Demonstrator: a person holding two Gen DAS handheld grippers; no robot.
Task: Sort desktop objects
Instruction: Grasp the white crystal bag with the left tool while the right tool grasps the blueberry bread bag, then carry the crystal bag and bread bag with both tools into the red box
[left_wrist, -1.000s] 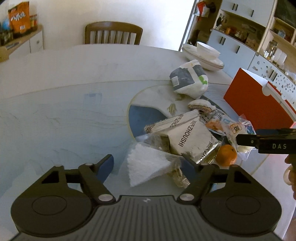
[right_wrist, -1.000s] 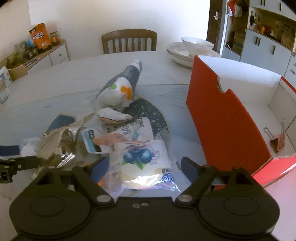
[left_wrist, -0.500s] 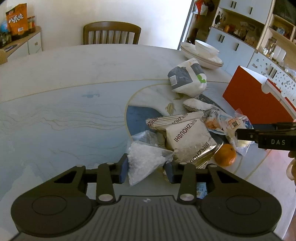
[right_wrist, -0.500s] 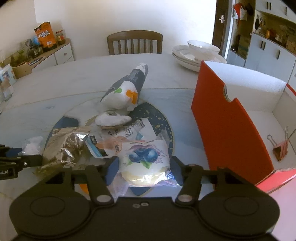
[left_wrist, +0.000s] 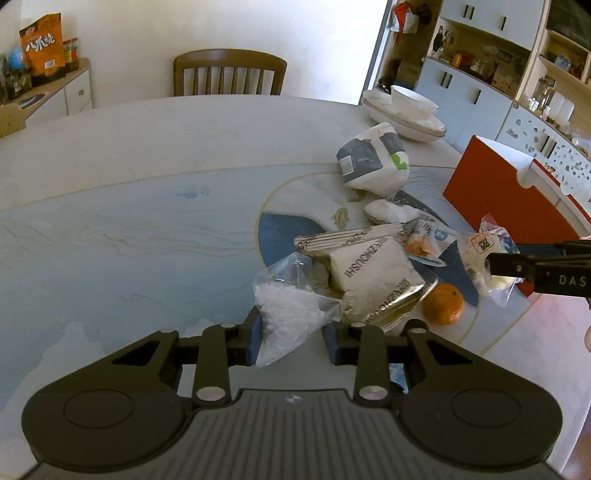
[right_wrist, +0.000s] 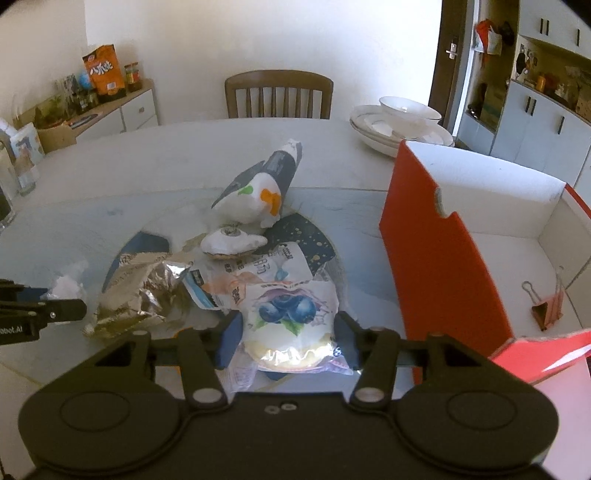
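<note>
Left gripper (left_wrist: 291, 338) low over table, blue pads (left_wrist: 254, 339) pinched on clear bag of white granules (left_wrist: 288, 317), right gripper (right_wrist: 288, 338) alongside, pads (right_wrist: 228, 341) squeezing blueberry pastry pkt (right_wrist: 291, 325), both pointing fwd

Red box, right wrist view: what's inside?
One pink binder clip lies on the white floor of the open red cardboard box. Its near red wall hides the floor just behind it.

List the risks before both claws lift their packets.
1. The left claw grips only a corner of the clear bag of white crystals; it may slip or tear.
2. The right claw squeezes the soft blueberry cake packet; it may crush.
3. Lifting could drag the overlapping wrapper or nudge the orange.
</note>
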